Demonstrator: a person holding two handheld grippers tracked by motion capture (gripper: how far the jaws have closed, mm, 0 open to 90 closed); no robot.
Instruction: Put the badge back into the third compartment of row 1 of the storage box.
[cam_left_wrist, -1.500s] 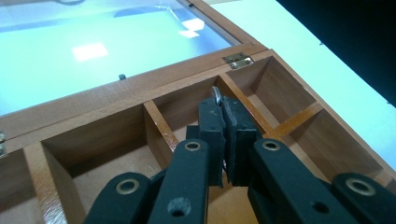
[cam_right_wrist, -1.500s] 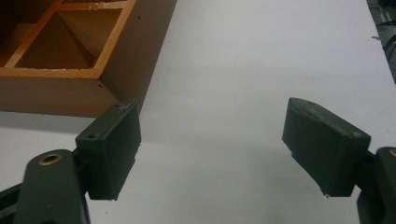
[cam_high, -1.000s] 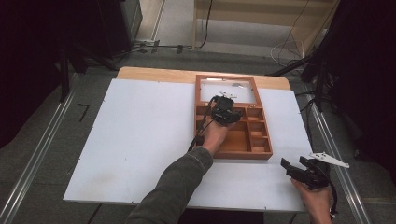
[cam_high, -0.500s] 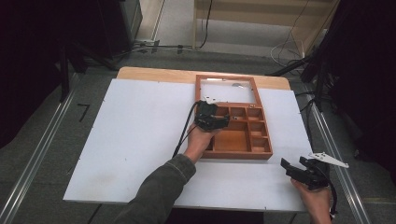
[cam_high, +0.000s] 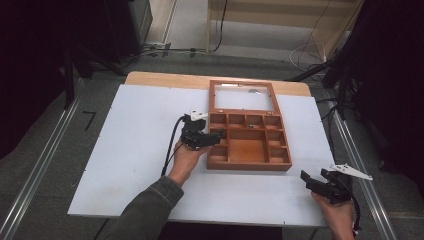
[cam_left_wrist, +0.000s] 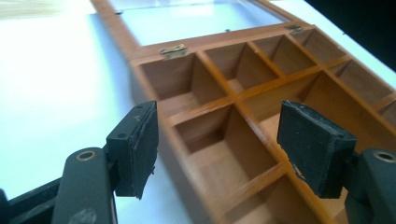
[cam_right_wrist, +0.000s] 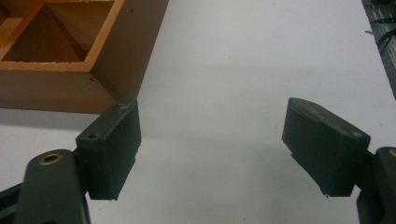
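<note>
On the white table (cam_high: 125, 150): a wooden box (cam_high: 248, 150) lies open, right of the middle, its compartments facing up.
Box lid: the glass-paned lid (cam_high: 242, 96) is folded flat on the far side, joined to the tray by small brass hinges (cam_left_wrist: 173, 50).
Box compartments: a row of small cells runs along the hinge side, a larger cell sits in the middle with smaller ones beside it; those in sight hold nothing.
Left gripper (cam_high: 204, 139): held at the box's left edge, jaws pointing across the left wall toward the compartments.
Left gripper jaws: they have just been opening and stand wide apart; in the left gripper view (cam_left_wrist: 217, 149) the box's near-left cells lie beyond the gap, and neither pad presses on anything.
Right gripper (cam_high: 316, 181): held near the table's near right corner, well apart from the box, pointing left toward it.
Right gripper jaws: spread wide over bare tabletop (cam_right_wrist: 210, 144), nothing between them; a corner of the box shows past the left pad.
Left sleeve (cam_high: 145, 210): comes in from the bottom edge.
</note>
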